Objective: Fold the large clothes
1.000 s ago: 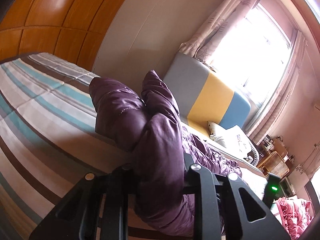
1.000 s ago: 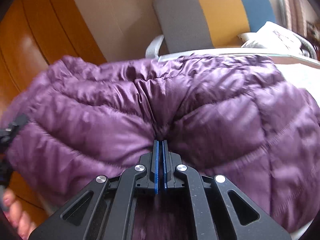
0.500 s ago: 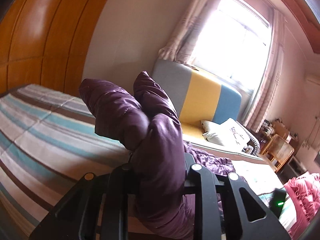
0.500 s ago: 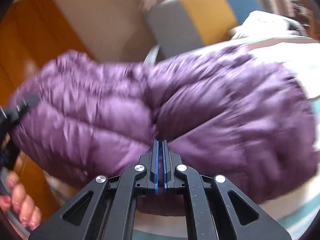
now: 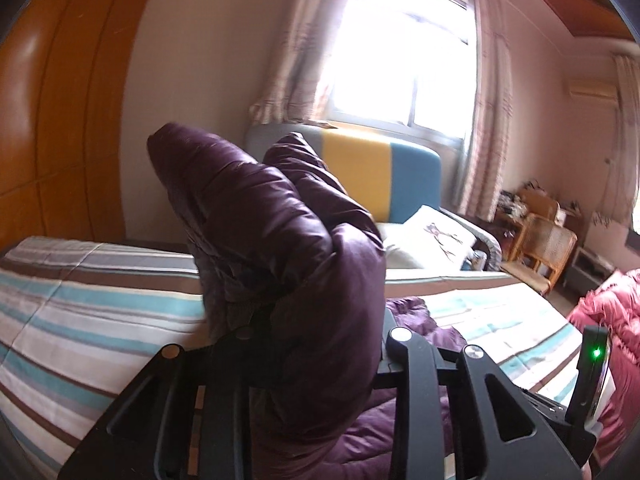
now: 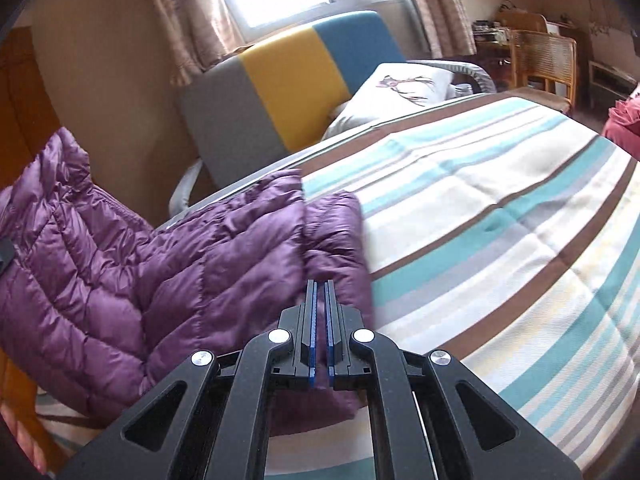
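Note:
A purple quilted down jacket point(image 6: 168, 264) lies partly on the striped bed point(image 6: 500, 208), its left part lifted. In the left wrist view a thick bunch of the jacket point(image 5: 288, 248) bulges up between my left gripper's jaws and hides the fingertips; my left gripper point(image 5: 312, 344) is shut on it and holds it above the bed. My right gripper point(image 6: 320, 312) has its blue pads point(image 6: 313, 320) nearly together with a thin gap and nothing between them. It hovers over the jacket's right edge. The right gripper's body point(image 5: 592, 376) shows at the lower right of the left wrist view.
A grey, yellow and blue sofa point(image 6: 288, 72) with a white cushion point(image 6: 400, 88) stands beyond the bed under the window. An orange wooden wardrobe point(image 5: 60, 112) is on the left. Rattan chairs point(image 6: 544, 56) and a pink quilt point(image 5: 608, 320) are at the right.
My right gripper has let go of the jacket and pulled back; the jacket dropped onto the bed. My left gripper has lifted and tilted up, still gripping its bunch.

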The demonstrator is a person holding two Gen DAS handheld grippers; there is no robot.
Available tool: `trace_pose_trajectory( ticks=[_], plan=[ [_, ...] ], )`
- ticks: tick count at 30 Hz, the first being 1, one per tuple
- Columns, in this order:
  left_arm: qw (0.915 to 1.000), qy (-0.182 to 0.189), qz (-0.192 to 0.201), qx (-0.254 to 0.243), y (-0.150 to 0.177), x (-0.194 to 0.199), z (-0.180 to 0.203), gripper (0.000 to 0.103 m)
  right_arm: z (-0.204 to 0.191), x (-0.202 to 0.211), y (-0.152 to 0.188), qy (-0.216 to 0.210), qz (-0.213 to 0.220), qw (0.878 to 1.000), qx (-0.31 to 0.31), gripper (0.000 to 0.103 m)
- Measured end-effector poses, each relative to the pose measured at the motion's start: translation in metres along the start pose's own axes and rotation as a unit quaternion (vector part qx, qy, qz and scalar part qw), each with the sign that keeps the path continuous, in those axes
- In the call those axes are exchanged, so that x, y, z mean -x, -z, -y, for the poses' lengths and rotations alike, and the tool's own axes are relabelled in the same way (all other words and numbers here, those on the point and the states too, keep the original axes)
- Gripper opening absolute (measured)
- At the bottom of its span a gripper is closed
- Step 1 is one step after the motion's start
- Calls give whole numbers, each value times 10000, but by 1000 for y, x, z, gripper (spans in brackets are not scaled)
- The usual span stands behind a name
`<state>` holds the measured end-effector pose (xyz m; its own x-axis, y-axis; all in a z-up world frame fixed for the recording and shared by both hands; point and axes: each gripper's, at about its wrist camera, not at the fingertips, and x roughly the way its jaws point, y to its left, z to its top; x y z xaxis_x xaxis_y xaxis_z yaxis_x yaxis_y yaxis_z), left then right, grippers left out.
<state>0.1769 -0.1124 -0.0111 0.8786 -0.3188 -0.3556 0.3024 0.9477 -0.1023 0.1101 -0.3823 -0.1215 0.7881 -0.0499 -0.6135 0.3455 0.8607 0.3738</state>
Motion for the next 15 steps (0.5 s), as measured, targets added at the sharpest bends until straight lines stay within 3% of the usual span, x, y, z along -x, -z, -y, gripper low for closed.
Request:
trace_pose_trajectory(
  ticks=[4, 15],
  plan=[
    [9993, 131, -147, -315, 5, -12, 24, 29, 4, -8, -5, 303, -18, 9995, 59, 3],
    [9887, 795, -835, -960, 35, -41, 86, 28, 26, -5, -8, 355, -55, 9993, -84, 3]
  ],
)
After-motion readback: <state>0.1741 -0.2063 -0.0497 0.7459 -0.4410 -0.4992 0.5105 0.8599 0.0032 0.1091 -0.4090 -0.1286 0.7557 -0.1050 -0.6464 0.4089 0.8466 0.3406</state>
